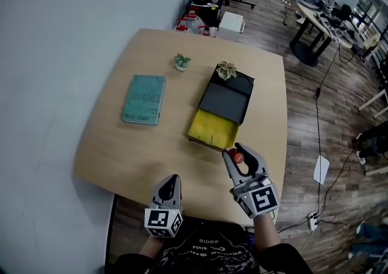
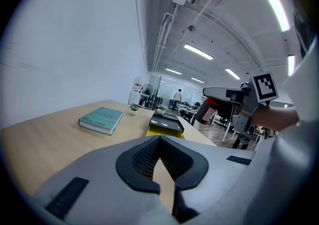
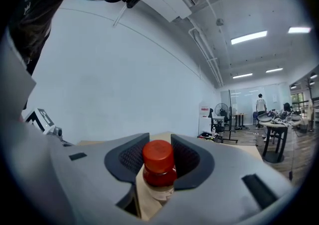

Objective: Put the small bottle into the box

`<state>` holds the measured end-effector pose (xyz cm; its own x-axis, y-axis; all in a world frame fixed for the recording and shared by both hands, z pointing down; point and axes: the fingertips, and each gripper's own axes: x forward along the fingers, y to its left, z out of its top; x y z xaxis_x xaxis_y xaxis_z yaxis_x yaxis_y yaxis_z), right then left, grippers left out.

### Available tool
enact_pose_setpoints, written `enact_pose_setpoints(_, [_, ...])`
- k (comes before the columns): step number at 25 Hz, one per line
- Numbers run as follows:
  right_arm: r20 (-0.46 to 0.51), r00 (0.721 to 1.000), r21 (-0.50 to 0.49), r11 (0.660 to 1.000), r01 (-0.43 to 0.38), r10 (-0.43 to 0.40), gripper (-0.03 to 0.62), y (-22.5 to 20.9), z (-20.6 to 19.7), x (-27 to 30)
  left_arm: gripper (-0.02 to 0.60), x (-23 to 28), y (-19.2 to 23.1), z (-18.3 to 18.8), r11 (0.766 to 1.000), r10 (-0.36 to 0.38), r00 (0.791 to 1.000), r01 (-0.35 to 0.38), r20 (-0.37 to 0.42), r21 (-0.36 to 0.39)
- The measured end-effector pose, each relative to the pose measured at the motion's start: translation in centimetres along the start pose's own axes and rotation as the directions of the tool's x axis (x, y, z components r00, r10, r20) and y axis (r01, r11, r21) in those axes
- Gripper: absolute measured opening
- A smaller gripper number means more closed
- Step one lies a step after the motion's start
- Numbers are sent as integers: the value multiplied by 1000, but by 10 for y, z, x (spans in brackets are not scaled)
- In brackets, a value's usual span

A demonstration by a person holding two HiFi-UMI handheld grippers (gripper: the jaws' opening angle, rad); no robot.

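While right gripper (image 1: pixel 233 151) clamps small bottle (image 3: pixel 158 162) near yellow end of box (image 1: pixel 209 128), jaws hide body; red cap shows; left gripper (image 2: pixel 159 139) closed, empty.

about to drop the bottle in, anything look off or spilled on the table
Nothing spilled or damaged. The one oddity: a small potted plant sits at the far end of the half-open box, on or just behind its black lid; I cannot tell which.
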<state>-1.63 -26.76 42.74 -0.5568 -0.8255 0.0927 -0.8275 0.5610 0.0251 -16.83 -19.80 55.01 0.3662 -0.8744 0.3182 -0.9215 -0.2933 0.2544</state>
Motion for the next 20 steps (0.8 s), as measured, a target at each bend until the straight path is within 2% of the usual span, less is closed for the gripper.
enact_pose_setpoints(8, [29,999,-12,999,-32,32,144,-20,16,35,4,8,0,7,1000,24,1000,-24,10,9])
enact_pose_setpoints(17, [-18,997,-12,997,-76,76,144,-38,-6,79,3,27,0,22,998,41,998,-43,37,44])
enact_pose_setpoints(20, [-39,995,-4,995,-95,95,144,-43,-22,99,3,36,2,19,998,45,999,-46,21,53])
